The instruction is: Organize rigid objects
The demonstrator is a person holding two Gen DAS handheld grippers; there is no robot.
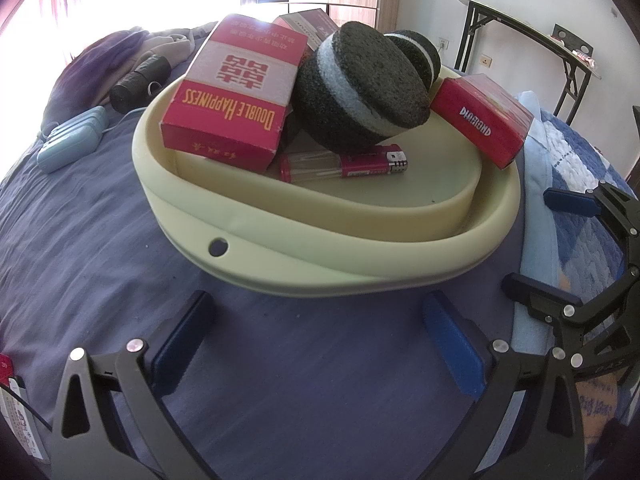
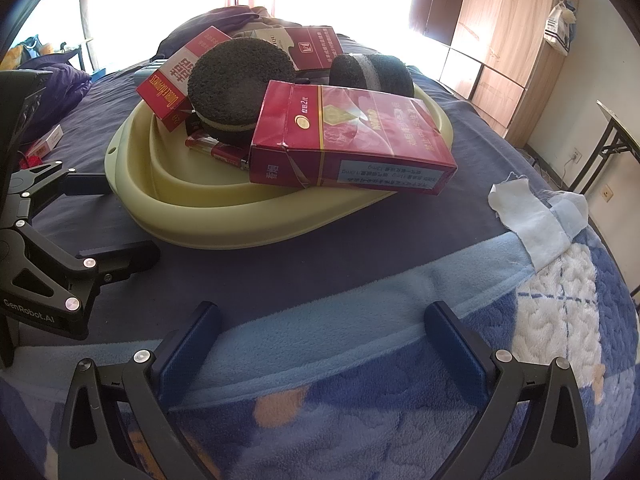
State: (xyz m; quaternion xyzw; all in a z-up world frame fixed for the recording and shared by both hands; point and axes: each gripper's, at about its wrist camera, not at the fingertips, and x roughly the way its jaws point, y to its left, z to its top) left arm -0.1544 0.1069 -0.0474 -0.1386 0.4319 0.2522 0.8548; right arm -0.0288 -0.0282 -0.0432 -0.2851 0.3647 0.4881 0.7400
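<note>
We think the sorting is almost done, because most of the hard things already sit in the pale yellow tray (image 1: pixel 280 248) on the bed.

In the tray we see a Double Happiness box (image 1: pixel 236 92), a Diamond box (image 1: pixel 480 120), one more red box (image 2: pixel 312 46) at the back, a big round sponge (image 1: pixel 360 88), a small round sponge (image 2: pixel 372 70) and a red lighter (image 1: pixel 344 164).

The Diamond box is not all the way in. It leans on the tray's rim and pokes out over the side nearest our right gripper (image 2: pixel 320 344). We think it could slide off.

Our left gripper (image 1: pixel 320 336) has its fingers wide apart and holds nothing. It sits low over the purple sheet (image 1: pixel 100 220), just in front of the tray. Our right gripper has its fingers wide apart too and holds nothing. It sits over the blue blanket (image 2: pixel 360 420), a little way back from the tray.

At the left edge of the right view we see a small box (image 2: pixel 48 142) lying on the sheet, outside the tray. It is behind our left gripper, not between any fingers.

Our guess for the next move: nudge the Diamond box all the way into the tray, or reach for that small box. For the small box, the fingers must go one on each side and then squeeze.
</note>
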